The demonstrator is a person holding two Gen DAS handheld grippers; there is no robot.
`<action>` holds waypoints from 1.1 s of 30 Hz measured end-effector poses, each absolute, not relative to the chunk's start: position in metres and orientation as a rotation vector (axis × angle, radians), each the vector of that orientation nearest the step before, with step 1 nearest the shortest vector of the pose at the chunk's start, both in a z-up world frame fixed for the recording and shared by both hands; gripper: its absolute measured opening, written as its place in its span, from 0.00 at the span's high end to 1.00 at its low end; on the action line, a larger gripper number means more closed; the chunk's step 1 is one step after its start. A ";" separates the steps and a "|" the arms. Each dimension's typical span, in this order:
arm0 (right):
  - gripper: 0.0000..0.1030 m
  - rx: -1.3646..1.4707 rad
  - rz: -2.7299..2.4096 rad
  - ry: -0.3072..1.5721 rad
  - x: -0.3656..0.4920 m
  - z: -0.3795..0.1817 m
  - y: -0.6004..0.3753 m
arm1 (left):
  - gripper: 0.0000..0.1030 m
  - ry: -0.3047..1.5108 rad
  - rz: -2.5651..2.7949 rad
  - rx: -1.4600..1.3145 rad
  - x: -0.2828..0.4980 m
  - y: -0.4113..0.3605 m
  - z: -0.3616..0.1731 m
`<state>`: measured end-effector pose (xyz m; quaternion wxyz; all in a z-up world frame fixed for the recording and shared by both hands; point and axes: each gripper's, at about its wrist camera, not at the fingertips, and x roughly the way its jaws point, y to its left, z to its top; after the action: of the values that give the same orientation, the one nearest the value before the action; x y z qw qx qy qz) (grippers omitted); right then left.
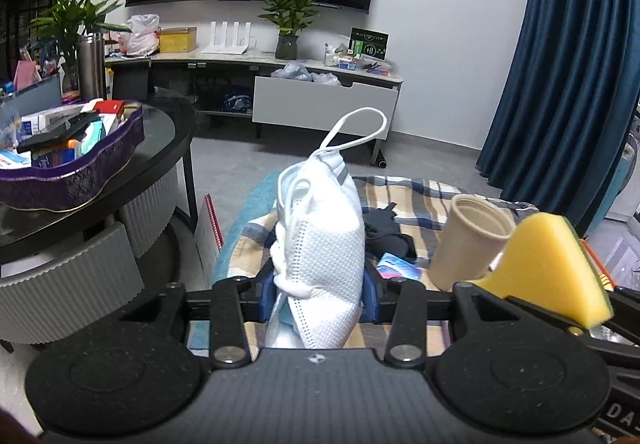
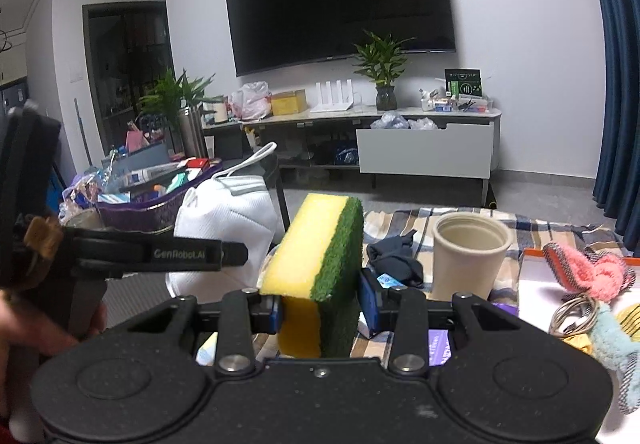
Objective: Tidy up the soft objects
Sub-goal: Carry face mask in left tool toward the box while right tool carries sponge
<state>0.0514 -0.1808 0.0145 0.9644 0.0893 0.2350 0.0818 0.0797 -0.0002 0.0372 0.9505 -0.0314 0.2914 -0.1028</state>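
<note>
My left gripper (image 1: 319, 298) is shut on a white face mask (image 1: 320, 240) that stands up between its blue pads, ear loop on top. The same mask (image 2: 228, 216) shows at the left of the right wrist view. My right gripper (image 2: 320, 308) is shut on a yellow sponge (image 2: 316, 264) with a green scouring side; the sponge (image 1: 548, 264) also appears at the right edge of the left wrist view. Both are lifted above a plaid cloth (image 1: 420, 192). A dark sock (image 2: 396, 256) lies on that cloth.
A beige cup (image 2: 468, 256) stands upright on the plaid cloth (image 2: 532, 228). Pink, teal and yellow soft items (image 2: 592, 276) lie on a white tray at right. A dark round table (image 1: 160, 148) with a purple tray (image 1: 80, 180) of boxes is at left.
</note>
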 end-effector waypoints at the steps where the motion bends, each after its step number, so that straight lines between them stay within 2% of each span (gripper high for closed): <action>1: 0.56 0.182 0.166 0.473 0.049 0.017 -0.183 | 0.59 0.591 -0.208 -0.064 0.076 -0.003 0.040; 16: 0.56 0.203 0.124 0.430 0.017 0.038 -0.216 | 0.59 0.573 -0.234 -0.019 0.046 -0.042 0.050; 33: 0.56 0.231 0.082 0.413 0.013 0.046 -0.246 | 0.59 0.569 -0.247 -0.013 0.054 -0.056 0.051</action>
<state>0.0131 -0.2461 0.0461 0.9714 0.1144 0.2043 0.0405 0.0535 -0.0563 0.0512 0.9522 -0.0064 0.2802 -0.1213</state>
